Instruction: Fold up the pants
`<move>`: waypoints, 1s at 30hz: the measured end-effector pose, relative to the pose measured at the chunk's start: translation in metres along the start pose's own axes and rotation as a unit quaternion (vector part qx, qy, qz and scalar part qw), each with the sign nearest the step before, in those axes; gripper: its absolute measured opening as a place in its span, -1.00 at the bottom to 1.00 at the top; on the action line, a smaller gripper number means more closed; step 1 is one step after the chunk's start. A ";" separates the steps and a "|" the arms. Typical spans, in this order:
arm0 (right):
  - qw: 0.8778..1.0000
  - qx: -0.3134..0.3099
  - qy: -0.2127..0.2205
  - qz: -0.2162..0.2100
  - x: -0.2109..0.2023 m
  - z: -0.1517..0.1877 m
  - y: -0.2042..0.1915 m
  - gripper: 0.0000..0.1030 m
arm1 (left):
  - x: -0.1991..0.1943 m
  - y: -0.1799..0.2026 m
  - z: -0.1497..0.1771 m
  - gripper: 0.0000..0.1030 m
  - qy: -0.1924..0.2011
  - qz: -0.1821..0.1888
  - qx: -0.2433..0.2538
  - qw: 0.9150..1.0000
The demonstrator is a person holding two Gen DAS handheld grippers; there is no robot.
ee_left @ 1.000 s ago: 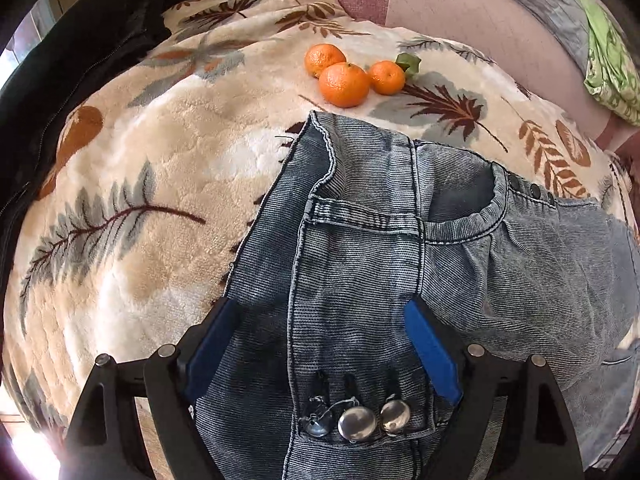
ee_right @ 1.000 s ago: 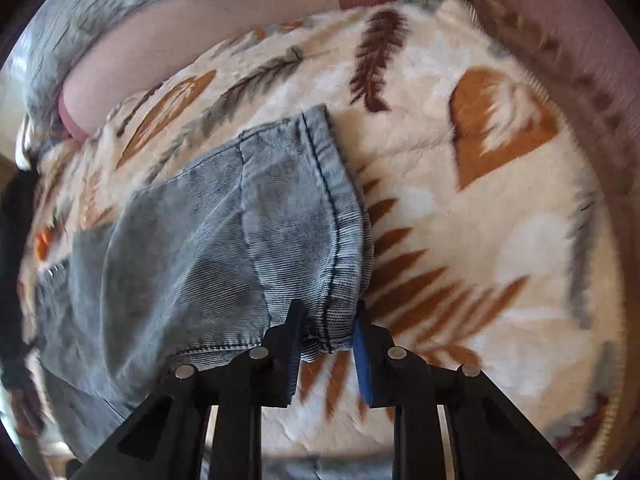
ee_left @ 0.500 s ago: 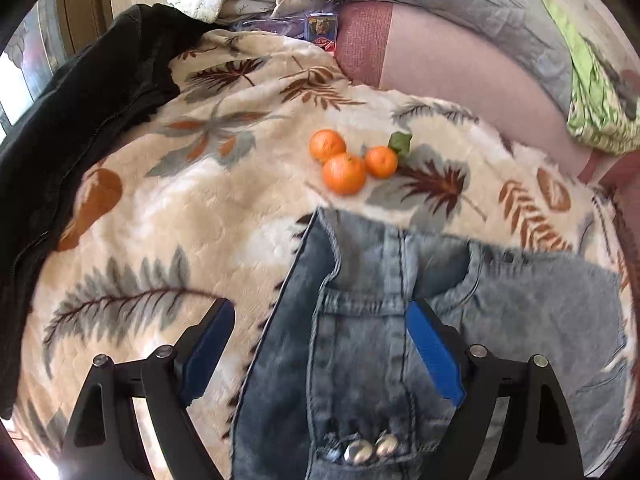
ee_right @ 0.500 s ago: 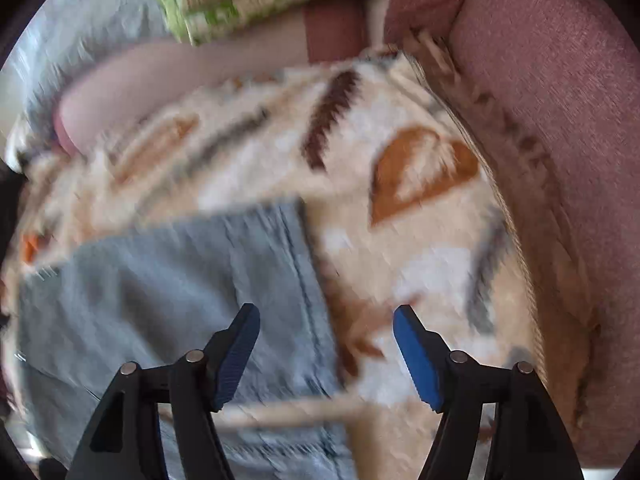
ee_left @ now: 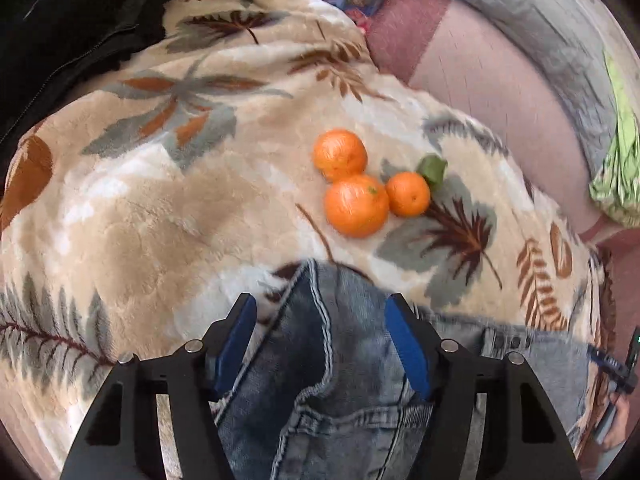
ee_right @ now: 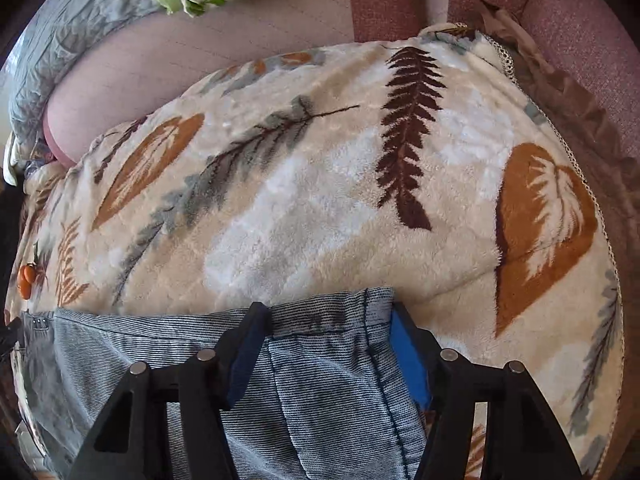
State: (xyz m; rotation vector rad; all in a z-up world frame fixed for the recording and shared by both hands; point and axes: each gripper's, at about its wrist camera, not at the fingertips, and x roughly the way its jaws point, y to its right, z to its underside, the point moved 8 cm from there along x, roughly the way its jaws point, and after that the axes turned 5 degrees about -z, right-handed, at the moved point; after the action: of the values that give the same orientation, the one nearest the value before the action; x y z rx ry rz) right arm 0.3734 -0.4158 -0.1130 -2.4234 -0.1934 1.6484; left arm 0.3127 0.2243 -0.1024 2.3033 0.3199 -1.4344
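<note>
Left tongs, change: a second ago the left gripper (ee_left: 320,344) stood spread wide over the pocket and three metal buttons of the jeans; now the buttons are out of view and its blue pads straddle the top corner of the waistband.
Left tongs, state: jaws apart and closing, denim between them, pads not seen pressing on it.
Right tongs, change: a second ago the right gripper (ee_right: 326,344) was pinched on the hem of a leg; half a second ago it stood wide; now it sits over the hem corner again.
Right tongs, state: jaws apart and closing, cloth between them; whether the pads touch it I cannot tell.
Jeans, place: the jeans (ee_left: 352,400) lie flat on the leaf-print blanket (ee_left: 160,200), waist end in the left view, leg hem (ee_right: 332,312) in the right view.
Count, jeans: one.
Count, mandarins: three mandarins (ee_left: 356,204), touching one another, just beyond the waistband; one green leaf (ee_left: 432,168) beside the smallest.
Count, tongs: two.
Count, blankets: one.
</note>
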 end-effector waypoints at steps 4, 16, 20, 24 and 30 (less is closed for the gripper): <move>1.000 -0.002 0.000 -0.003 0.001 -0.004 -0.001 0.22 | 0.005 0.008 -0.003 0.05 -0.005 0.008 0.007 1.000; 0.999 -0.031 0.025 0.026 -0.022 -0.008 -0.023 -0.55 | -0.020 0.021 -0.010 -0.89 0.043 -0.090 0.076 0.992; 0.997 -0.029 0.069 0.007 -0.074 -0.007 -0.030 -0.56 | -0.084 0.032 -0.001 -0.89 0.097 -0.058 0.095 0.989; 0.992 -0.042 0.121 -0.016 -0.145 0.012 -0.038 -0.56 | -0.167 0.029 0.030 -0.89 0.157 -0.018 0.109 0.981; 0.979 -0.082 0.179 -0.059 -0.225 0.111 -0.035 -0.56 | -0.244 -0.013 0.132 -0.90 0.174 0.044 0.131 0.975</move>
State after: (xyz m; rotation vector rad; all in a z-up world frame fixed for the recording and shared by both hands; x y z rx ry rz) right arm 0.1880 -0.4214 0.0594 -2.7195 -0.4199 1.1643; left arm 0.0925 0.1811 0.0622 2.7482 0.1291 -1.0800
